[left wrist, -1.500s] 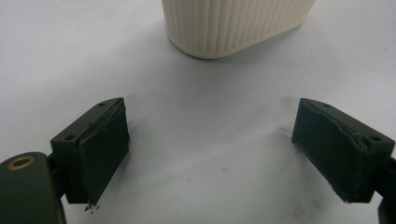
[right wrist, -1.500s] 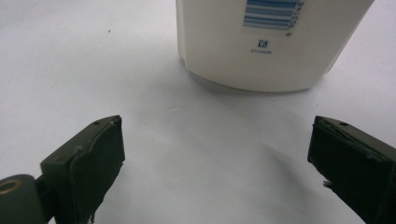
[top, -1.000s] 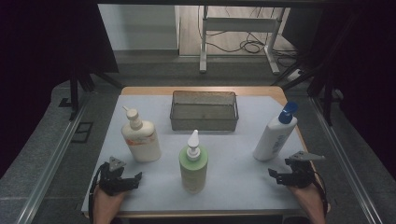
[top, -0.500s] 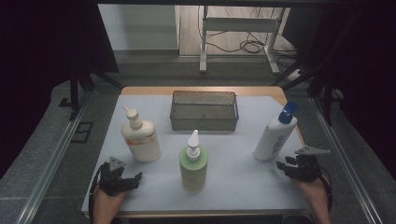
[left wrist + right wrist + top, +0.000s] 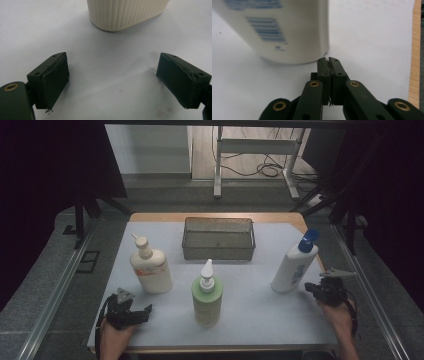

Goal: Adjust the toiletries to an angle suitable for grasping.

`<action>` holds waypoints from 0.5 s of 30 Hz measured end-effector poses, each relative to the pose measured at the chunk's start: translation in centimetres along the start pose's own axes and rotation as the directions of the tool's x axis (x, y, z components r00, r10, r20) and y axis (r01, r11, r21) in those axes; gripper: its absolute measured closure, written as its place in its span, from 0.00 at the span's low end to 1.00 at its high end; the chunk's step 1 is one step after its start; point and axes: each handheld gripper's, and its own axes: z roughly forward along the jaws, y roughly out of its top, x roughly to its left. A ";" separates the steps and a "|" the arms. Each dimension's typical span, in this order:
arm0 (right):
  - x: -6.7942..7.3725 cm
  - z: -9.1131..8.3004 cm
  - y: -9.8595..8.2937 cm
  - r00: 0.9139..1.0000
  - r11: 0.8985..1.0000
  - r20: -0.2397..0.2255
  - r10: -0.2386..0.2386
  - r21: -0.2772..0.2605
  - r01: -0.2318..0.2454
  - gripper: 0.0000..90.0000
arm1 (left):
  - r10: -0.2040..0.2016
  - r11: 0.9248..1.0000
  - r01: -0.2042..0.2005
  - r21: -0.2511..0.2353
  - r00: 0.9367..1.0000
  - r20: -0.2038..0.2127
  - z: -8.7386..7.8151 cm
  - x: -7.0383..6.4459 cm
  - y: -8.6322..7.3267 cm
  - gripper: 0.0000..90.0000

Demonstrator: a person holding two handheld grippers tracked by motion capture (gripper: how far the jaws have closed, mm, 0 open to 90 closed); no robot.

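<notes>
Just ahead of right gripper (image 5: pixel 327 60) stood white bottle (image 5: pixel 287 30), jaws pressed together empty, left gripper (image 5: pixel 112 75) spread wide, cream bottle (image 5: pixel 125 12) beyond.

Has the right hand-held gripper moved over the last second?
Yes. The right hand-held gripper, jaws shut, has moved forward, away from the table's near edge, and now sits beside the base of the blue-capped white bottle.

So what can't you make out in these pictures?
- Blue-capped bottle, right gripper view: top cut off by the frame, label print blurred.
- Cream pump bottle, left gripper view: all but its base cut off.
- Wire basket, high view: too dim to tell what's inside.
</notes>
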 end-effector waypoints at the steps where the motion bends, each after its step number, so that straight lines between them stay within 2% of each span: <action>1: 0.0 0.0 0.0 1.000 1.000 0.000 0.000 0.000 0.000 0.99 | 0.000 1.000 0.000 0.000 1.000 0.000 0.0 0.0 0.0 0.12; 5: -0.9 0.8 0.5 1.000 1.000 -0.001 0.010 0.000 -0.010 1.00 | 0.000 1.000 0.000 0.000 1.000 0.000 0.0 0.0 0.0 0.12; 15: -2.0 2.3 1.9 0.999 0.999 -0.012 0.034 -0.014 -0.034 1.00 | 0.000 1.000 0.000 0.000 1.000 0.000 0.0 0.0 0.0 0.12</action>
